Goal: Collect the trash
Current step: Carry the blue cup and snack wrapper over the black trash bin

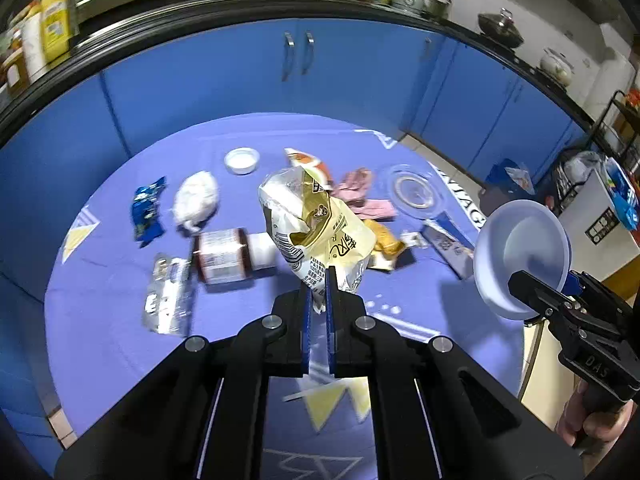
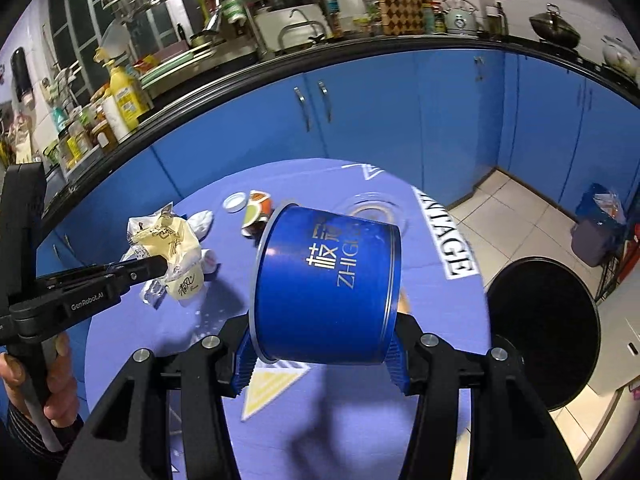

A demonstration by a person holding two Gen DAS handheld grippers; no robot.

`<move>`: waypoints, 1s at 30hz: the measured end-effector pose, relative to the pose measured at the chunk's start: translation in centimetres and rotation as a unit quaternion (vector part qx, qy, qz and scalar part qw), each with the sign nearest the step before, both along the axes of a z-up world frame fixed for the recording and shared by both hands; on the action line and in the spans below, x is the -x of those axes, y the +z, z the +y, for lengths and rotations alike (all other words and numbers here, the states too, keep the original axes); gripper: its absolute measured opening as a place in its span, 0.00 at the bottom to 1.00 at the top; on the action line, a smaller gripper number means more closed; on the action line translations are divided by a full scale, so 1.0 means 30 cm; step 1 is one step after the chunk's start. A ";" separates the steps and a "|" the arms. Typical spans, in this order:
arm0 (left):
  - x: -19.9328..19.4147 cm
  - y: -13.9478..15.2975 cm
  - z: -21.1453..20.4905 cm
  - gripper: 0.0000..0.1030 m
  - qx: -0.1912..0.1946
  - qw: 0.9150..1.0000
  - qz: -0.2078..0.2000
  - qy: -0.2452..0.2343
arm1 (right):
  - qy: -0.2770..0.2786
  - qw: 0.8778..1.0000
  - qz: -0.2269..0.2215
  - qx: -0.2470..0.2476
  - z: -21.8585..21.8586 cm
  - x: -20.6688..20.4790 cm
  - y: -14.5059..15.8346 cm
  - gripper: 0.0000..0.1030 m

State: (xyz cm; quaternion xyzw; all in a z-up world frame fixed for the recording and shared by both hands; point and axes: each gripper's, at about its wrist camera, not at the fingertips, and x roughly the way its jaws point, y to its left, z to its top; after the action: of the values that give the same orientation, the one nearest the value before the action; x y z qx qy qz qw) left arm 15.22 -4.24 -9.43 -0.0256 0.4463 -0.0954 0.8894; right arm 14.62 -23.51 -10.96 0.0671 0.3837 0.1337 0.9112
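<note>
Currently the left gripper is clamped on a yellow wrapper, raised above the table. Right gripper grips a blue cup across its wall, tilted on its side. Beneath: a brown-labelled jar, white wad, blue packet, foil sachet. The cup hides table items behind it.

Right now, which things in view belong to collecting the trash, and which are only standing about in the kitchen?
Part of the job:
- yellow wrapper, pinched in the left tool
- blue cup, gripped by the right tool
- blue snack packet, white wad and brown bottle on the table

Just standing about:
- yellow bottle
- kettle
- lidded wok
</note>
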 end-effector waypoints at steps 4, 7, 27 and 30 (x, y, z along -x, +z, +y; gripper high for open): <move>-0.015 0.007 -0.080 0.06 0.000 1.000 0.001 -0.018 | -0.012 1.000 -0.004 -0.006 -0.062 0.004 0.000 0.49; -0.025 0.018 -0.139 0.06 -0.003 0.999 0.000 -0.032 | -0.024 1.000 -0.007 -0.012 -0.115 0.009 -0.003 0.49; -0.078 0.084 -0.537 0.06 -0.009 0.993 -0.004 -0.117 | -0.105 0.993 -0.019 -0.045 -0.498 0.062 -0.045 0.49; -0.086 0.068 -0.611 0.06 -0.013 0.991 0.001 -0.132 | -0.120 0.992 -0.018 -0.043 -0.554 0.071 -0.053 0.49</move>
State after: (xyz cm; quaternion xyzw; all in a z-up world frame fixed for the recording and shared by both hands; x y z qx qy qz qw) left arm 17.79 -22.56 -7.38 0.0451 0.4475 -0.2064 0.8690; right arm 12.48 -40.14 -12.55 0.1493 0.3505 0.0406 0.9237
